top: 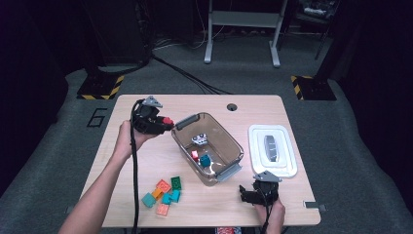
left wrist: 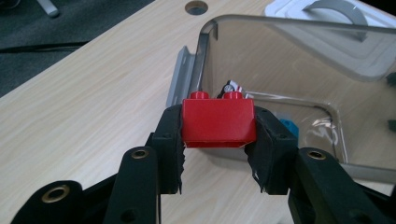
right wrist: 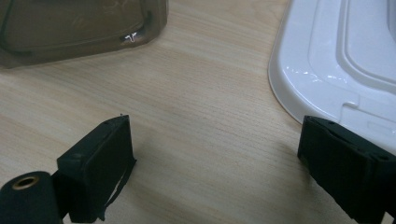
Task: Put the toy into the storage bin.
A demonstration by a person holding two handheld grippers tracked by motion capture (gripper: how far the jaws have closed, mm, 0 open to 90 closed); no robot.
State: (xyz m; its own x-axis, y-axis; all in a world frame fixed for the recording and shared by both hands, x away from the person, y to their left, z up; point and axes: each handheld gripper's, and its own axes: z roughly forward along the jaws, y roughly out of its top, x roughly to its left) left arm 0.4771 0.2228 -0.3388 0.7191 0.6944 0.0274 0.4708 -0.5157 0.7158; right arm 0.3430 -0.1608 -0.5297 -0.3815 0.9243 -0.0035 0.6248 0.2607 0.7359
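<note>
A dark room with grey carpet, floor cables and a metal stand frame (top: 242, 29) surrounds one pale wood-grain table (top: 146, 161), which has a round hole (top: 232, 107) near its far edge. On it, from largest to smallest: one clear plastic bin (top: 229, 141) set at a slant near the middle; one white lid (top: 287, 146) lying flat to its right; seven loose bricks (top: 164, 193) clustered near the front left, in teal, orange and green. The left gripper (top: 165, 124) hovers at the bin's left end, its jaws clamped on one red brick (left wrist: 218, 122). The right gripper (top: 246, 195) rests near the front edge, jaws wide apart and empty.
</note>
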